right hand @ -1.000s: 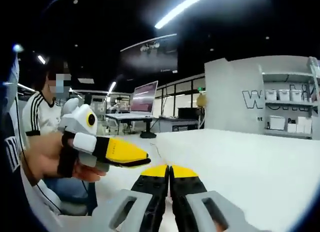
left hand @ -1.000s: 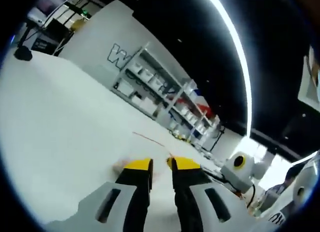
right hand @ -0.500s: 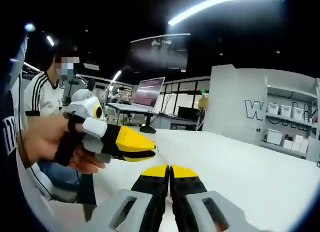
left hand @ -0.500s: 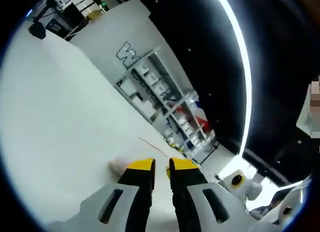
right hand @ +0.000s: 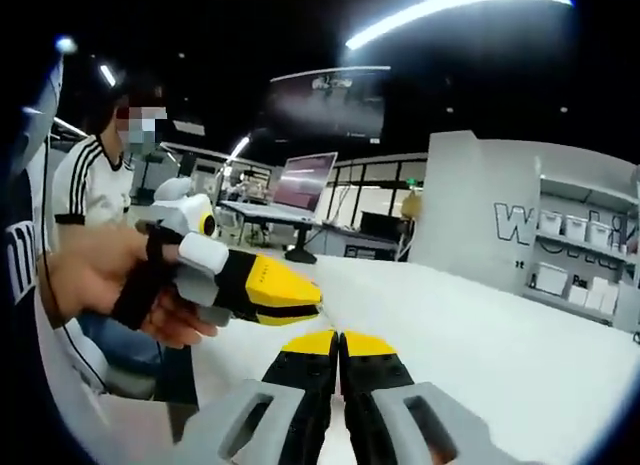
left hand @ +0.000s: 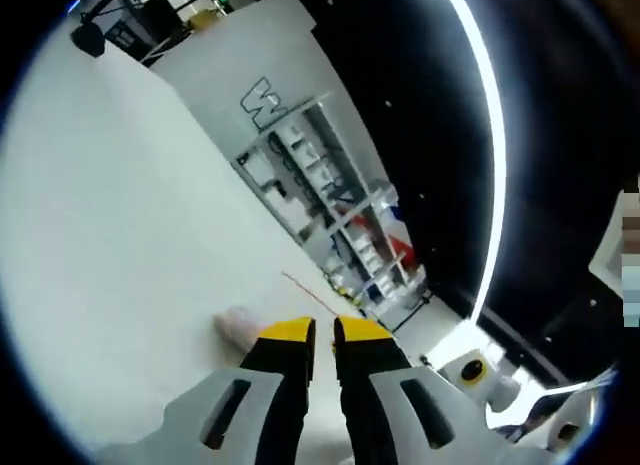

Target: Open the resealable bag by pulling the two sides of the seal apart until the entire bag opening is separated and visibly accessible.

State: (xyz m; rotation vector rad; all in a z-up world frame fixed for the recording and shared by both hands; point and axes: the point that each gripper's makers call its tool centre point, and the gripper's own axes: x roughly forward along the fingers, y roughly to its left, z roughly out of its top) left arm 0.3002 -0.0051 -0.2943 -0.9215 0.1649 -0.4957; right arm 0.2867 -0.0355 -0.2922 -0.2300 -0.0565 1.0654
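The resealable bag is clear film and hard to make out. Its thin red seal line (left hand: 308,295) runs down over the white table to my left gripper (left hand: 323,330), whose yellow jaws are nearly together on the bag's edge. A pinkish blur (left hand: 236,325) lies just left of those jaws. In the right gripper view my right gripper (right hand: 339,337) has its jaws pressed together, apparently on the film. The left gripper (right hand: 312,303), held by a hand (right hand: 95,285), comes in from the left with its jaws closed, its tip just above and left of the right tips.
The white table (right hand: 500,325) stretches away beyond both grippers. Shelves with white bins (left hand: 320,185) stand behind it against a wall. A person in a striped shirt (right hand: 90,185) sits at the left, and a laptop (right hand: 308,180) stands on a far desk.
The left gripper has moved right in the right gripper view, closing in on the right tips. Its jaws look slightly closer together. The left view has tilted further.
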